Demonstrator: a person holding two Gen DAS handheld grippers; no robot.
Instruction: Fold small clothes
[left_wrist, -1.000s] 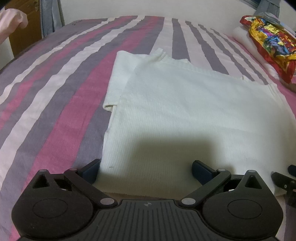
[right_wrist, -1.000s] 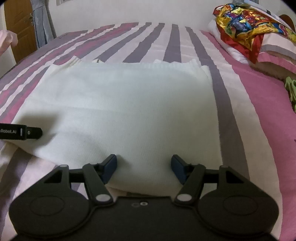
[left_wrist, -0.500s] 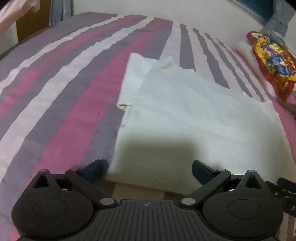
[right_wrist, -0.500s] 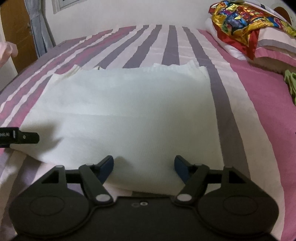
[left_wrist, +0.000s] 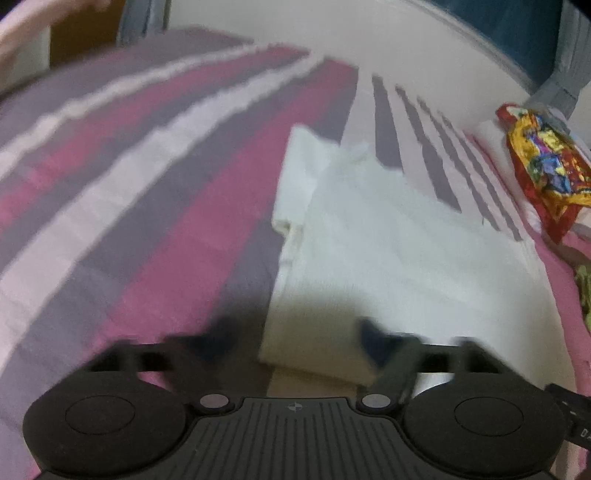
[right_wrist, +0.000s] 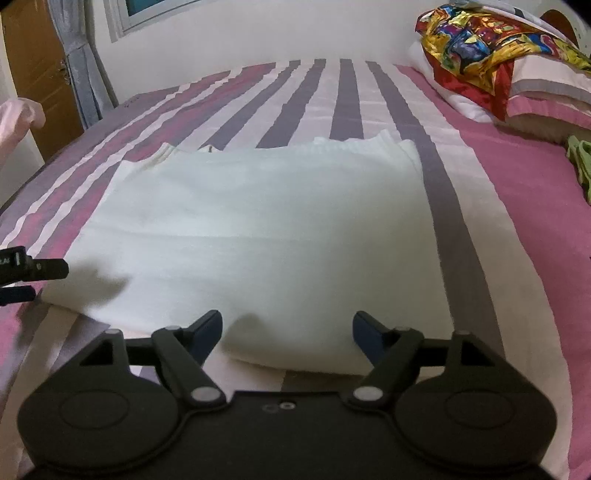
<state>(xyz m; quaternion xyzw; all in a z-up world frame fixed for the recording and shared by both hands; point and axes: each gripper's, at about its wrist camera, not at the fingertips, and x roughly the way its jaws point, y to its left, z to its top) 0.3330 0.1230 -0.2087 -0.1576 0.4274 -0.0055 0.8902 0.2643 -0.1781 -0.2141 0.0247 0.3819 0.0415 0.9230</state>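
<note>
While the white knit garment (right_wrist: 258, 236) is lying flat and folded on the striped bed (right_wrist: 517, 221), both tools are being held low at its near edge. L tool (left_wrist: 291, 341) is being closed, w/ the garment's near-left corner between the blurred jaws; pads aren't seen pressing on cloth. R tool (right_wrist: 288, 332) is being opened, jaws standing wide w/ the near hem between them, nothing being gripped. L tool's tip is being seen at the left edge of the R wrist view, just beside the garment. A colourful cloth (right_wrist: 487, 48) is lying on pillows (right_wrist: 546, 88) at the bed's far right.
</note>
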